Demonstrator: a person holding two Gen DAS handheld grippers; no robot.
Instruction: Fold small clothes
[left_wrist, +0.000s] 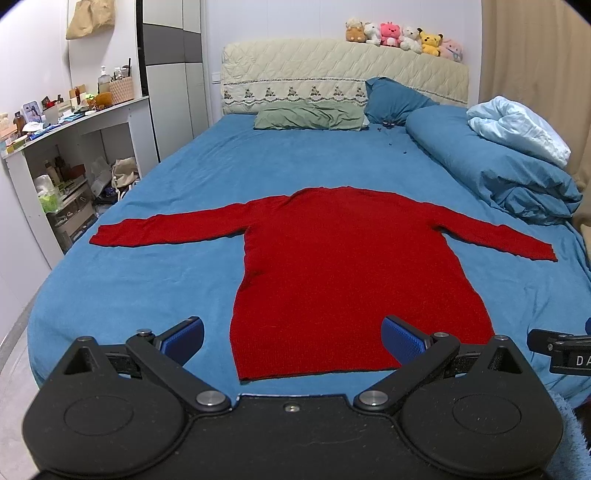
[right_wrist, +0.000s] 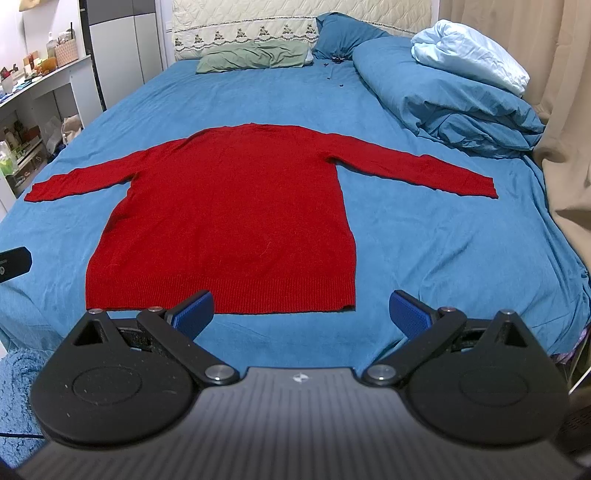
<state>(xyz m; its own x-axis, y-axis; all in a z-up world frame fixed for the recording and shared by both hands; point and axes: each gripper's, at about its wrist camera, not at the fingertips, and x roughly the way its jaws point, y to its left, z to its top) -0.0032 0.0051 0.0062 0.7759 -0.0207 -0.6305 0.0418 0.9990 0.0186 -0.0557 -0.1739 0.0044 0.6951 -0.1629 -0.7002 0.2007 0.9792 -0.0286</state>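
A red long-sleeved sweater (left_wrist: 343, 258) lies flat on the blue bed sheet (left_wrist: 147, 280), both sleeves spread out sideways, hem towards me. It also shows in the right wrist view (right_wrist: 232, 214). My left gripper (left_wrist: 293, 338) is open and empty, hovering over the hem's left part. My right gripper (right_wrist: 301, 314) is open and empty, just before the hem's right corner. The right gripper's edge shows in the left wrist view (left_wrist: 557, 350).
A rolled blue duvet (left_wrist: 498, 170) with a pale blue blanket (left_wrist: 517, 129) lies along the bed's right side. Green pillow (left_wrist: 310, 118) and blue pillow (left_wrist: 391, 99) sit at the headboard. A cluttered white shelf (left_wrist: 74, 155) stands left. A beige curtain (right_wrist: 561, 110) hangs right.
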